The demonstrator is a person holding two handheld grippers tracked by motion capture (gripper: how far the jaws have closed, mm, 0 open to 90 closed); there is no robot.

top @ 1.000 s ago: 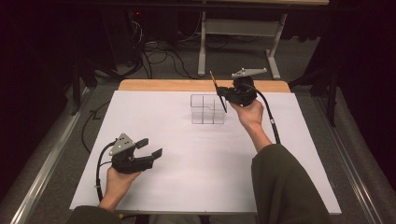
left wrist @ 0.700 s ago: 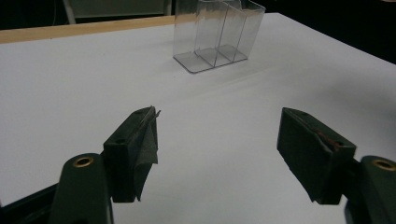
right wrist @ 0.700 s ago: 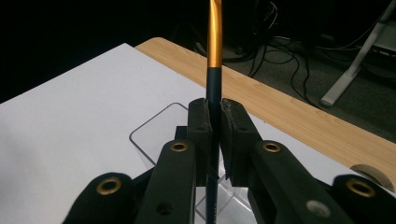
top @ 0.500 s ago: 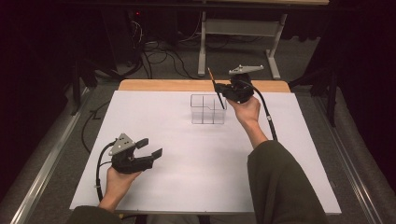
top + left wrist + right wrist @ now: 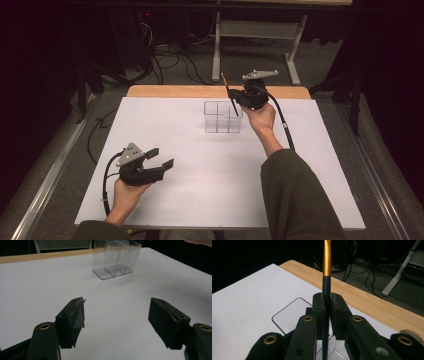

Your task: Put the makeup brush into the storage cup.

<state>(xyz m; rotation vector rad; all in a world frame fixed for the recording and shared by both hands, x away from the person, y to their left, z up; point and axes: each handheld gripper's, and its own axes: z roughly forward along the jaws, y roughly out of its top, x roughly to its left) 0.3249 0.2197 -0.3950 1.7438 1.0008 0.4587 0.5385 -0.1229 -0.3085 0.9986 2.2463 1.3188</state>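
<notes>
Right hand-held gripper (image 5: 235,100) sits at the far side of the bench (image 5: 190,140), over the clear organizer (image 5: 222,117). Its jaws are clamped tight on a pen (image 5: 326,267): dark barrel between the pads, orange-gold upper part rising above them. In the high view the pen (image 5: 229,92) leans a little, its lower end at the organizer's top right corner; whether the tip is inside a compartment is hard to tell. In the right gripper view the organizer's rim (image 5: 287,311) lies directly below the jaws.

Left hand-held gripper (image 5: 161,159) rests low at the near left of the bench, well apart from the organizer. Jaws wide, nothing between them. The left gripper view looks across bare white surface toward the organizer (image 5: 115,258), which stands upright with its dividers visible.

Wooden bench edge (image 5: 200,91) shows behind the white sheet.
</notes>
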